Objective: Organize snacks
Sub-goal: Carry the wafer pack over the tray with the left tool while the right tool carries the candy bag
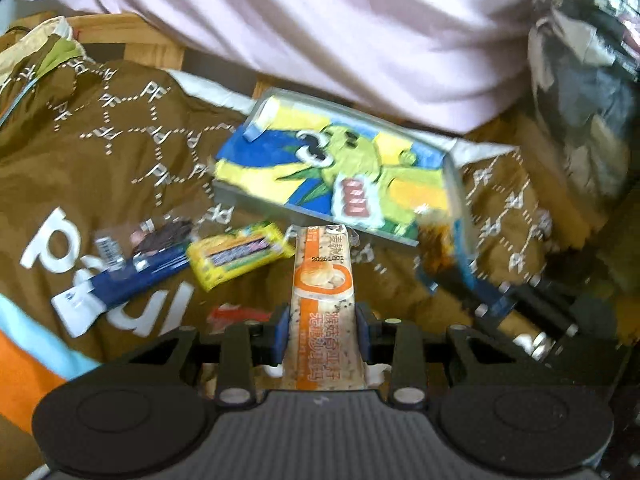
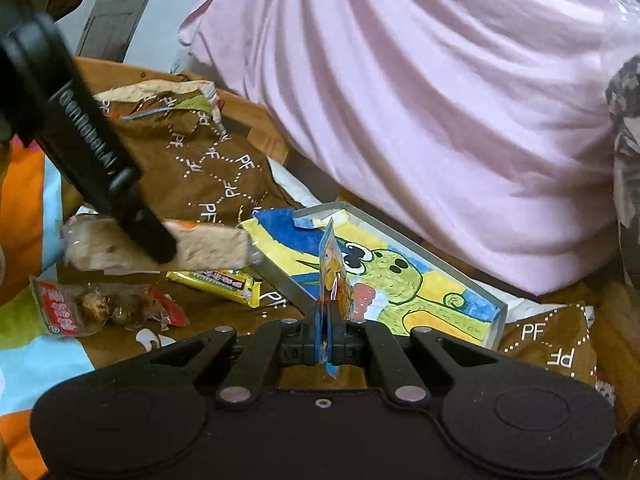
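Beside the dinosaur tray (image 2: 486,288), left gripper (image 1: 322,326) clamped an orange-white snack bar (image 1: 323,280); right gripper (image 2: 330,330) pinched a blue packet (image 2: 334,276).

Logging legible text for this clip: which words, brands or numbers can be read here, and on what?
"PF", repeated: brown bag.
"20261001": snack bar in the left gripper; its orange characters are too blurred to read.
Yellow bar, red packet, blue packet in the right gripper: print unreadable.
Tray: drawing only.
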`<act>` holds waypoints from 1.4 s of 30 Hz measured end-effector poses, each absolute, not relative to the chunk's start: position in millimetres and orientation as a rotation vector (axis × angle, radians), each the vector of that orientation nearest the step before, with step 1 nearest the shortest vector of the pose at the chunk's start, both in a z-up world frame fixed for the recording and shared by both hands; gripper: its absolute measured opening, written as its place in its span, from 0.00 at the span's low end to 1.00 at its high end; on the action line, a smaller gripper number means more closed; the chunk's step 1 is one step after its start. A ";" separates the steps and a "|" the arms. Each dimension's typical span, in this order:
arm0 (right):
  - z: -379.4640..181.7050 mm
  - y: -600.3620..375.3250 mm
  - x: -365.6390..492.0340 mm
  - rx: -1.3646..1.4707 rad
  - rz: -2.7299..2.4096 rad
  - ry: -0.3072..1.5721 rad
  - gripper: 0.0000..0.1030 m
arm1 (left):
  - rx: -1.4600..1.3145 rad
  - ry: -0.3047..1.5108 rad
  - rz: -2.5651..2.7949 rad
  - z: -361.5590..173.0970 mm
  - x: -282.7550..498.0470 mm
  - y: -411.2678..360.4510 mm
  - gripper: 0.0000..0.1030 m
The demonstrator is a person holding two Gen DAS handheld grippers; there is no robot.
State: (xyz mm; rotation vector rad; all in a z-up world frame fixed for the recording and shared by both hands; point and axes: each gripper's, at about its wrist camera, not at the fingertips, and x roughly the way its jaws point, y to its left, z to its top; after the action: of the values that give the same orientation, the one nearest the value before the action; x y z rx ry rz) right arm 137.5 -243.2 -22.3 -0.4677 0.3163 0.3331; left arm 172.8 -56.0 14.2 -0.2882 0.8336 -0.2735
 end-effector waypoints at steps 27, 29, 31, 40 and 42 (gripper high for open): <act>-47.3 -254.0 174.7 -0.469 0.223 0.224 0.00 | -0.355 0.715 -0.019 7.8 227.7 -126.9 0.36; -49.4 -249.6 175.2 -0.492 0.226 0.211 0.00 | -0.362 0.713 -0.013 3.6 230.2 -127.0 0.36; -50.9 -246.8 174.5 -0.518 0.222 0.186 0.00 | -0.380 0.703 -0.014 2.0 232.8 -125.0 0.36; -49.8 -234.7 200.0 -0.610 0.142 0.043 0.00 | -0.388 0.634 0.015 17.1 260.0 -102.8 0.36; -50.6 -234.6 211.4 -0.615 0.137 0.042 0.00 | -0.385 0.623 0.022 19.9 268.6 -98.1 0.36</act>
State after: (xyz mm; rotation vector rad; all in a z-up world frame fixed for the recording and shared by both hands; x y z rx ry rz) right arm 211.4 -234.6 -50.6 -0.6155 0.0417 0.1365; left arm 268.6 -98.1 19.9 -0.3853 0.6230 0.0222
